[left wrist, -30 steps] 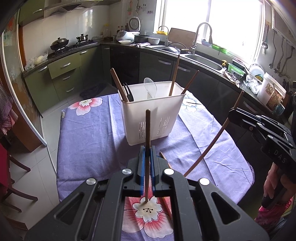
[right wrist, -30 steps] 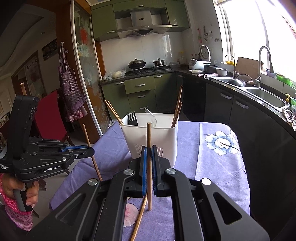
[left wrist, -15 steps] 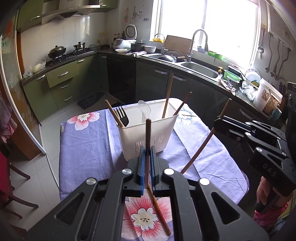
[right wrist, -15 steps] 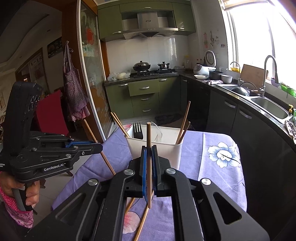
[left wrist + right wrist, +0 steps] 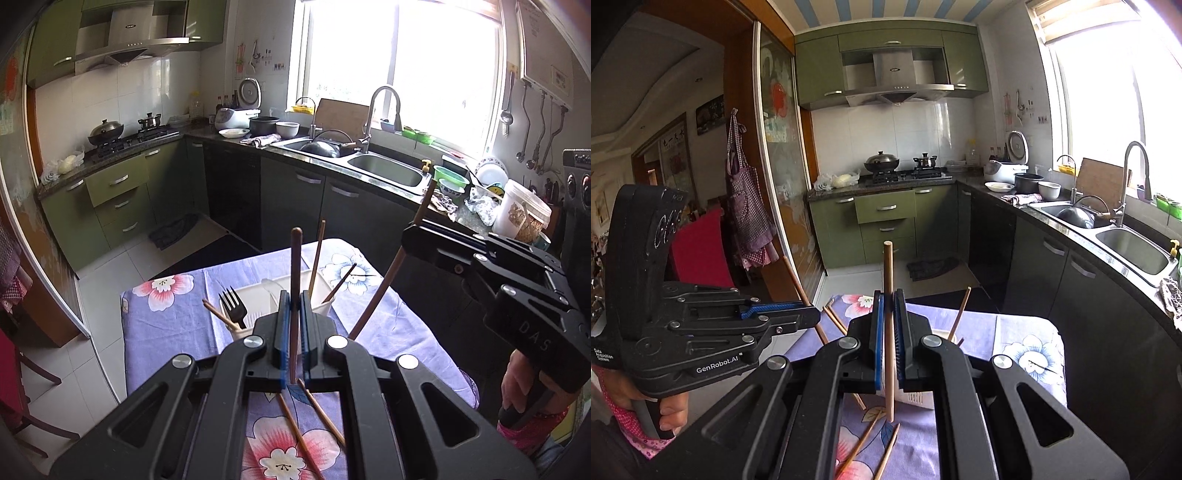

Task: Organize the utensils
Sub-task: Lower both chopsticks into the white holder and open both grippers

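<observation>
My left gripper (image 5: 291, 299) is shut on a dark wooden chopstick (image 5: 295, 266) held upright. My right gripper (image 5: 888, 299) is shut on a lighter wooden chopstick (image 5: 888, 273), also upright. Both are raised above and in front of the white utensil caddy (image 5: 255, 295), which holds a black fork (image 5: 232, 306), a clear spoon and several chopsticks. Two loose chopsticks (image 5: 321, 413) lie on the purple flowered tablecloth (image 5: 166, 332) under the grippers. The right gripper also shows in the left wrist view (image 5: 406, 236), the left gripper in the right wrist view (image 5: 812, 317).
The table stands in a kitchen with dark cabinets and a sink (image 5: 384, 170) behind it, a stove (image 5: 905, 173) at the back, and a red chair (image 5: 698, 254) at the left. The table edges drop to tiled floor (image 5: 96, 280).
Both grippers have risen well above the table with their chopsticks, so the caddy now sits lower and smaller in both views. Two loose chopsticks on the cloth have come into sight.
</observation>
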Motion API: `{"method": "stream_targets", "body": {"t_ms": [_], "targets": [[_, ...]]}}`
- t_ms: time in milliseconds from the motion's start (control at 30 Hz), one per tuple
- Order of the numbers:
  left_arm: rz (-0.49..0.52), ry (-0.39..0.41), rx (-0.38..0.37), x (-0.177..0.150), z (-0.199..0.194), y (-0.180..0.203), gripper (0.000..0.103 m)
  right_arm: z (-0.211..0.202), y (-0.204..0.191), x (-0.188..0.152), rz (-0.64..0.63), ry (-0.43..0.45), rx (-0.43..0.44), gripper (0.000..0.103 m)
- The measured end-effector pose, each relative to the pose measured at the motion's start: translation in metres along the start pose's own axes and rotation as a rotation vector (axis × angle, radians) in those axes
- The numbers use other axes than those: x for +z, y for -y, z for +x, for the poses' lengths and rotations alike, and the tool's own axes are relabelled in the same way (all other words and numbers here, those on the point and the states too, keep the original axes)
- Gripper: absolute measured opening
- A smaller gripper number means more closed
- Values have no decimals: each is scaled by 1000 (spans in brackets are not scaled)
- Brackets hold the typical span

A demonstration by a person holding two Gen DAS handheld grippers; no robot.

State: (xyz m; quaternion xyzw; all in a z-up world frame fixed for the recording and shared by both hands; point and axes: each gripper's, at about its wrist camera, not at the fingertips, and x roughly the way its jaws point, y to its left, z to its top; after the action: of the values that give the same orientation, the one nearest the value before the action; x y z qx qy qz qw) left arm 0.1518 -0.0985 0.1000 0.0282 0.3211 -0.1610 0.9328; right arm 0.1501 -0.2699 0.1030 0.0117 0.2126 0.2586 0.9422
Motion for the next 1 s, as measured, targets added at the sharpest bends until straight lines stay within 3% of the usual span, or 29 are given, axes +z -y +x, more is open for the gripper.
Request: {"method": "stream_targets", "body": {"t_ms": [300,500,700,1000], "targets": [[7,102,21,50,-18,-3,5,-6,6,58,13,113,-1,6],[-15,116,81,67,7,-13,5,29,23,79,26,119,-80,6],[-32,67,109,67,50,-21,6,84,44,67,46,33,-119,6],[-32,-38,105,42,90,-24,6,135,50,19,36,-89,-103,6]]}}
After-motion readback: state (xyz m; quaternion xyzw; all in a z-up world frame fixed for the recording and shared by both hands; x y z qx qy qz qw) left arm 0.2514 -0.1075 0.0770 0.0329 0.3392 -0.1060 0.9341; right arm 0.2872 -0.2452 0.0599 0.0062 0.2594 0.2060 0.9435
